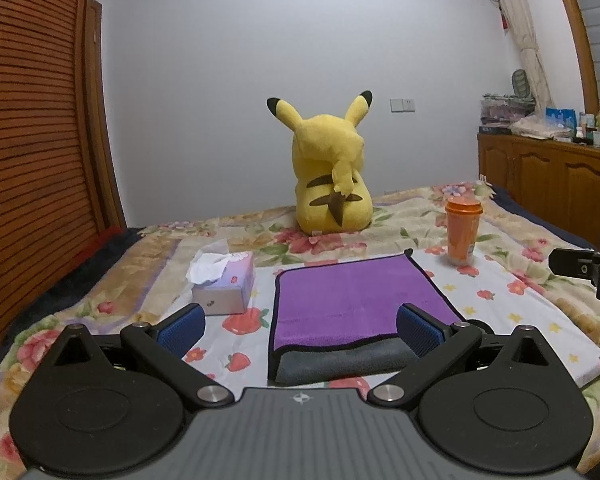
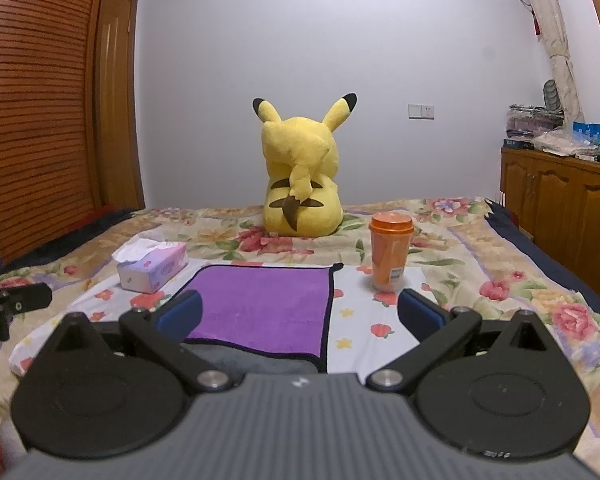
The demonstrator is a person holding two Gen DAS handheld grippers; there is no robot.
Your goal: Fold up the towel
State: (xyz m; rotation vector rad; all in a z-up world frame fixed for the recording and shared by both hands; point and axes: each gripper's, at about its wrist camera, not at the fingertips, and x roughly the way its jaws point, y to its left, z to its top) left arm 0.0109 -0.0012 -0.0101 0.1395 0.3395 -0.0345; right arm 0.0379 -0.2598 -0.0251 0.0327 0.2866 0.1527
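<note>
A purple towel [image 1: 348, 300] with black trim lies flat on the bed. It is folded over, and its grey underside shows along the near edge. My left gripper [image 1: 300, 330] is open and empty above the towel's near left part. The towel also shows in the right wrist view [image 2: 264, 308]. My right gripper [image 2: 298, 314] is open and empty over the towel's near right edge. The right gripper's body shows at the right edge of the left wrist view [image 1: 588, 270]. The left gripper's body shows at the left edge of the right wrist view [image 2: 8, 304].
A tissue box [image 1: 224, 284] stands left of the towel. An orange cup [image 1: 462, 232] with a lid stands at its far right. A yellow plush toy [image 1: 332, 176] sits farther back on the floral bedspread [image 1: 520, 292]. A wooden cabinet [image 1: 552, 184] stands at the right.
</note>
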